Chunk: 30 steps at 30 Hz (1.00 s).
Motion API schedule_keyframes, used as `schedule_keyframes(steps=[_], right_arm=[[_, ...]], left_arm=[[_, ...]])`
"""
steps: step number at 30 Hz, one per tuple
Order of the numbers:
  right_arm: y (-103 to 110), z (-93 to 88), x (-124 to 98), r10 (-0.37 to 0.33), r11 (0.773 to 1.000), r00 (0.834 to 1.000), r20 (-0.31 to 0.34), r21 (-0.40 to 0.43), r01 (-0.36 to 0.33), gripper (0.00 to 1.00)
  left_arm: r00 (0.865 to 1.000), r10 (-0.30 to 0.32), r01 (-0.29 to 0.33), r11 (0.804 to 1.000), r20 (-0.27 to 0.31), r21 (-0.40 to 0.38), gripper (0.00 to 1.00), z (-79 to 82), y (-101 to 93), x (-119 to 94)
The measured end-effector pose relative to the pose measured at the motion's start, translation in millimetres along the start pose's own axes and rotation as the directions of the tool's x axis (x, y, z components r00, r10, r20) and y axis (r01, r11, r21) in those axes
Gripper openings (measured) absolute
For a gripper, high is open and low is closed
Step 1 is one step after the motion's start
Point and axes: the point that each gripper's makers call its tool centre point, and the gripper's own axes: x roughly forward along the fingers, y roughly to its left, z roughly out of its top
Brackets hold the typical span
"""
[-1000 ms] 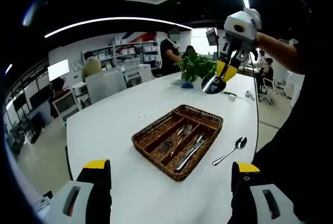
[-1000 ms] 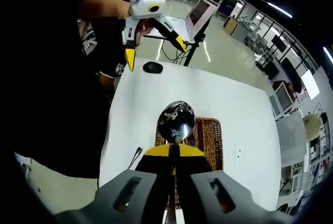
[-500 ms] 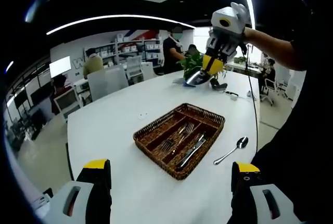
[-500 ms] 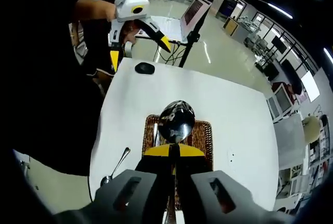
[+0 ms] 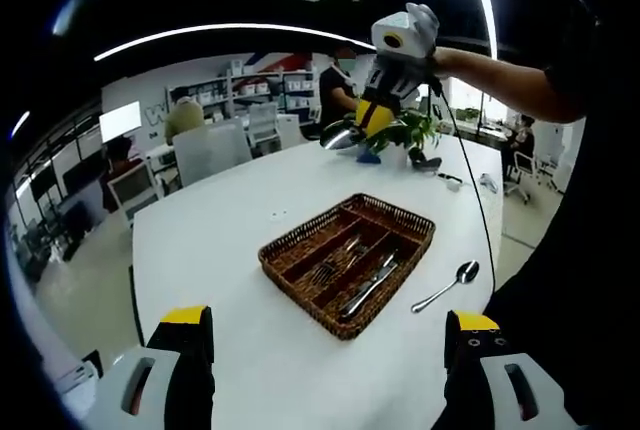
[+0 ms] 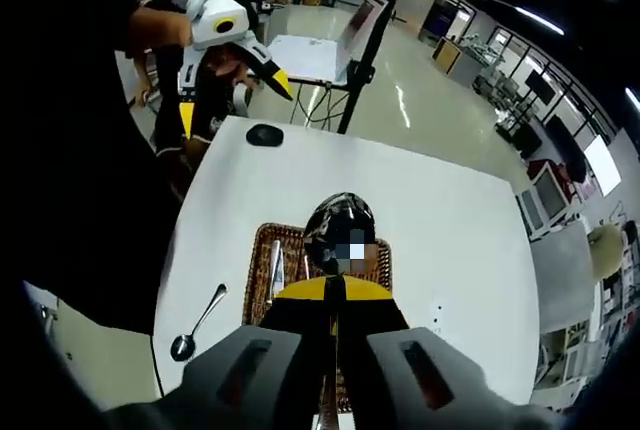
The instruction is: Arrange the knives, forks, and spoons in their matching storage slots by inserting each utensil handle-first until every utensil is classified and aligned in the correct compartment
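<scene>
Now, largest thing first.
Desk: the white desk (image 5: 230,240) carries everything; it has plenty of bare surface around the basket, so a dropped utensil would likely land on it and could slide toward an edge.
Basket: the wicker basket (image 5: 300,272) sits near the middle of the desk with long dividers; in the left gripper view forks (image 5: 335,262) lie in a middle slot and knives (image 5: 368,285) in the slot toward the person, while the far slot looks empty, though I cannot be sure.
Right claw: the right claw (image 5: 375,118) is closed on a spoon (image 5: 342,135) and held high above the desk beyond the basket; its own view has the spoon's bowl (image 6: 340,230) jutting out past the pinched tips.
Left claw: the left claw (image 5: 325,350) is spread wide with nothing in it, low over the near desk edge.
Loose spoon: a second spoon (image 5: 445,288) lies on the desk just beside the basket, on the person's side.
Risk, grip: the held spoon is gripped near the bowl, so the long handle may swing and slip during the descent.
Risk, slot: coming down from this height, the handle could catch a divider or land among forks or knives, misfiling it.
Risk, basket: a hard push might shove the light basket.
</scene>
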Motion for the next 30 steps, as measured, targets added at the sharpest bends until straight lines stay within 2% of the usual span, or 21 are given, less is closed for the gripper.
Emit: schedule_keyframes(steps=[11,21,30], right_arm=[[-51.0,-14.0,16.1,0.018,1.000,1.000,-0.005,0.000,-0.018,0.00],[-83.5,-33.8,27.6,0.019,1.000,1.000,-0.022,-0.006,-0.019,0.00],[-96.1,-37.7,33.3,0.022,1.000,0.999,-0.023,-0.011,-0.023,0.00]], left_arm=[[1.000,0.019,-0.019,1.000,-0.020,-0.024,1.00,-0.1,-4.7,4.7],[0.999,0.024,-0.025,0.999,-0.032,-0.036,1.00,4.3,-6.2,15.4],[0.999,0.026,-0.028,0.999,-0.040,-0.042,1.00,6.9,-5.1,23.2]])
